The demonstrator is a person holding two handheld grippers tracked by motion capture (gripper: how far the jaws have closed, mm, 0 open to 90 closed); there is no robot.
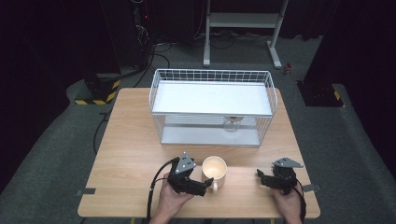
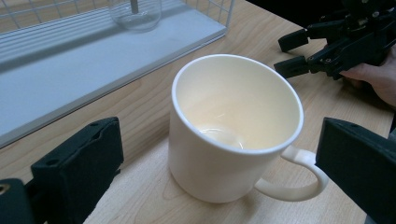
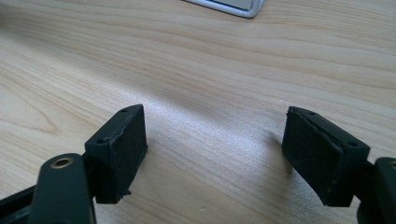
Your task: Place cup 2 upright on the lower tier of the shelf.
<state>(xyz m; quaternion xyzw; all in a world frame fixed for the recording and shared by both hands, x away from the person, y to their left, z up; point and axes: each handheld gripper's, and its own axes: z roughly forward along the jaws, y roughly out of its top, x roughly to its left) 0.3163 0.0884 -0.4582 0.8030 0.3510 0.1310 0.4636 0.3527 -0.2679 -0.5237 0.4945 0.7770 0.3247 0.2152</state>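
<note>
A cream mug (image 1: 215, 171) stands upright on the wooden table (image 1: 130, 154) near its front edge, empty, its handle toward the person. In the left gripper view the mug (image 2: 233, 135) sits between the two black jaws, with a gap on each side. My left gripper (image 1: 207, 182) is open just in front of the mug, held in the person's left hand. My right gripper (image 1: 261, 176) rests to the right of the mug, apart from it. In the right gripper view my right gripper (image 3: 215, 154) stands open over bare wood with nothing between its jaws.
A white wire basket (image 1: 156, 93) with a white shelf stands at the middle back of the table. A clear glass jar (image 1: 232, 123) sits on its lower level, under the shelf. My right gripper (image 2: 292, 53) shows beyond the mug in the left gripper view.
</note>
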